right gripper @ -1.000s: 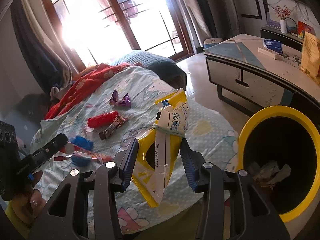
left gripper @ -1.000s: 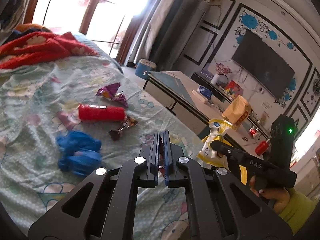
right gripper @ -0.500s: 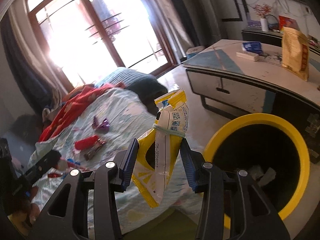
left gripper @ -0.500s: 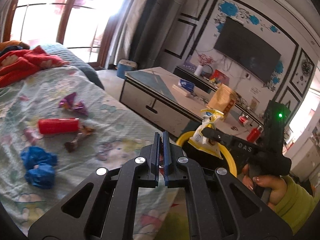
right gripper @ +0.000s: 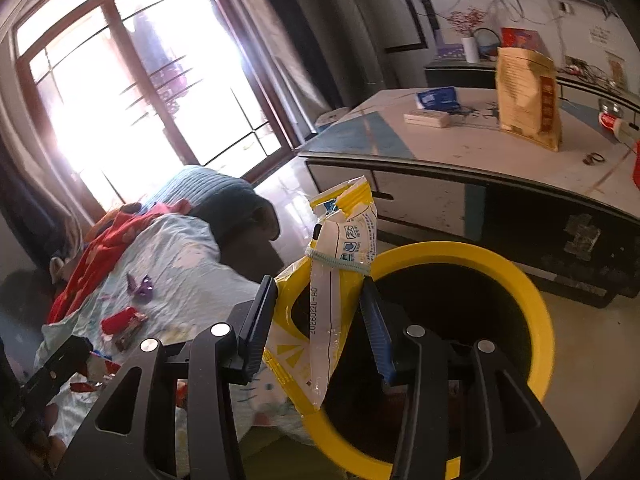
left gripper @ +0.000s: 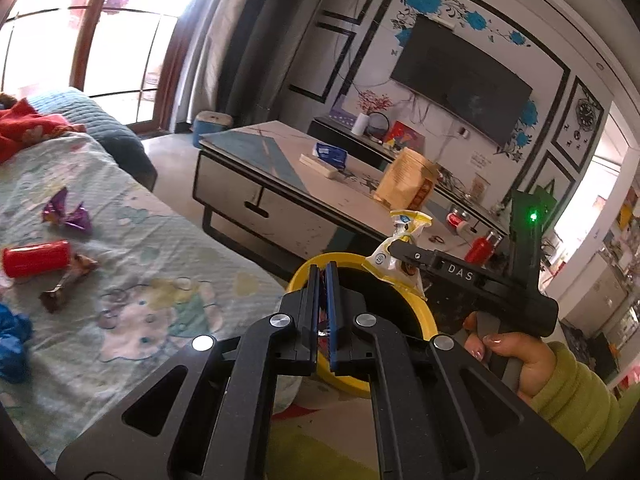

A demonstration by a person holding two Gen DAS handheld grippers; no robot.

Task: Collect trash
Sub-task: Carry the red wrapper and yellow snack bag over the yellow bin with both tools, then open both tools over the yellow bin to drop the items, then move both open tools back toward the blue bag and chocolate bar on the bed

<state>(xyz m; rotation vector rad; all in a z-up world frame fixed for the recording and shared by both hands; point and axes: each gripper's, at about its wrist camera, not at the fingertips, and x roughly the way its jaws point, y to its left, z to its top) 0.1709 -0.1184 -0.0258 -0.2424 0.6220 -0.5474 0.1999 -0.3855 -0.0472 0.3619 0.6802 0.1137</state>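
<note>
My right gripper (right gripper: 320, 312) holds the yellow snack bag (right gripper: 336, 280) upright, the yellow bin (right gripper: 536, 312) just beyond and below. My left gripper (left gripper: 323, 280), nearly closed on a thin wrapper, also points binward.

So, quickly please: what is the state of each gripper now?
Left gripper: closed on a thin wrapper.
Right gripper: holding the yellow snack bag at the bin.
</note>
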